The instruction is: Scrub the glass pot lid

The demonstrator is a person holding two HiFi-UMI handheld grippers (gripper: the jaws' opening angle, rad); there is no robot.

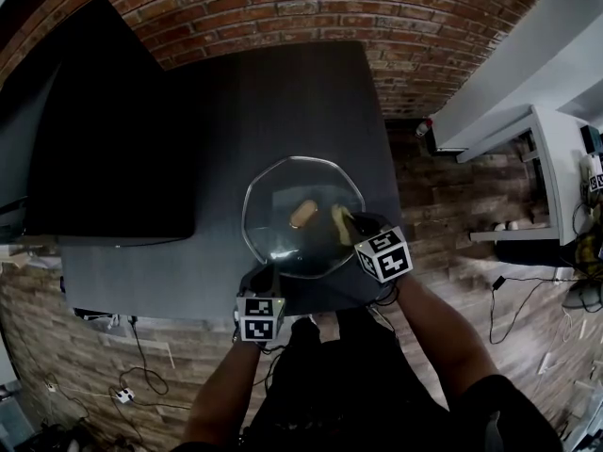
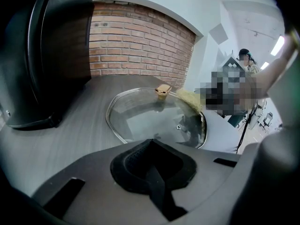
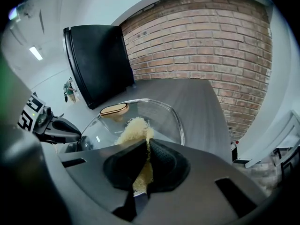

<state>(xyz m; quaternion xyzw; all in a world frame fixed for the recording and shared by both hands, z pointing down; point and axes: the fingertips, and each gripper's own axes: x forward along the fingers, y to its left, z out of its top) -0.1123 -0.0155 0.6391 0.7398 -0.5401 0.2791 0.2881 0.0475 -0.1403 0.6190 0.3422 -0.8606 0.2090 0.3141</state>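
The glass pot lid (image 1: 283,222) lies on the dark grey table (image 1: 283,102), its gold knob (image 1: 302,213) at the centre. My right gripper (image 1: 353,231) is shut on a yellow scrub pad (image 1: 341,221) and presses it on the glass just right of the knob. In the right gripper view the scrub pad (image 3: 133,128) sticks out between the pads of my right gripper (image 3: 146,146), over the lid (image 3: 164,111). My left gripper (image 1: 268,277) is at the lid's near rim; its jaws are shut, and the rim of the lid (image 2: 140,116) runs in behind my left gripper (image 2: 151,144).
A big black slab like a screen (image 1: 104,130) stands on the table's left side, close to the lid. A brick wall (image 1: 311,8) is behind the table. The table's right edge (image 1: 388,158) drops to a wood floor; a white desk (image 1: 551,149) stands further right.
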